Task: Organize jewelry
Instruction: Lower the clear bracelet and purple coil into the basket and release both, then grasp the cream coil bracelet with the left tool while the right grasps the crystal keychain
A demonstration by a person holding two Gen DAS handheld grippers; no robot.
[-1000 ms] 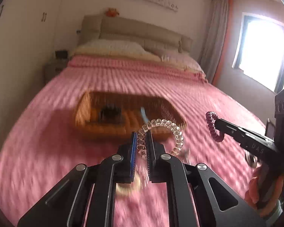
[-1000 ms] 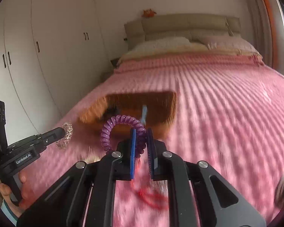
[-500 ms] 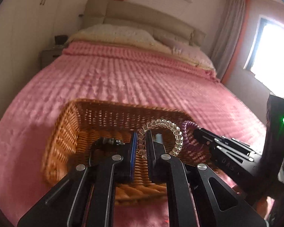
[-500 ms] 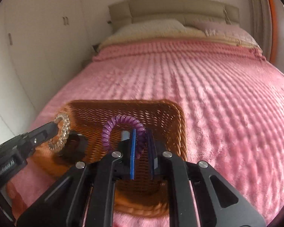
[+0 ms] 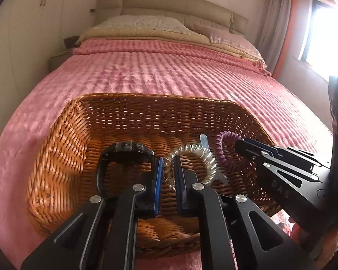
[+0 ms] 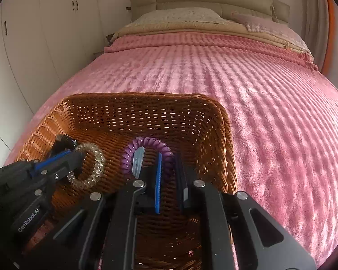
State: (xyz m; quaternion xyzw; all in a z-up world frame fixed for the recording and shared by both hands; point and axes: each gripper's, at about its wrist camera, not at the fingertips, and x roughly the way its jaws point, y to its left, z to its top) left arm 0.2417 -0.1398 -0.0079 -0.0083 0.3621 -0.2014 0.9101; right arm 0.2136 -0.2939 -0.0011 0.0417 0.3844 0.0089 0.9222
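both grippers, a second ago out over the pink bedspread short of the basket, are now inside the wicker basket [image 5: 63, 139] and low over its woven floor; the motion blur of the earlier view is gone. item 1: left gripper [image 5: 167, 164], fingers pinching the clear coil bracelet [image 5: 205, 157], with a slightly wider gap between the pads than half a second ago, which may be the start of a release, though the coil is not seen to drop. item 2: right gripper [image 6: 169, 164], fingers pinching the purple coil bracelet [image 6: 146, 142], loop standing upright above the tips, toward the right side of the basket. item 3: black wristwatch [image 5: 126, 150], already in the basket, just left of the left gripper's tips. item 4: pale blue clip-like piece [image 6: 138, 162], on the basket floor just behind the purple coil; its exact kind cannot be told. item 5: pink bedspread [image 6: 270, 112], under the basket. assessment: both coils are carried to the collecting place but not yet set down; the step in hand appears to be the drop. caution: springy coils may cling to a pad or bounce toward the rim, and the two grippers sit near each other, so opening one at a time seems wise
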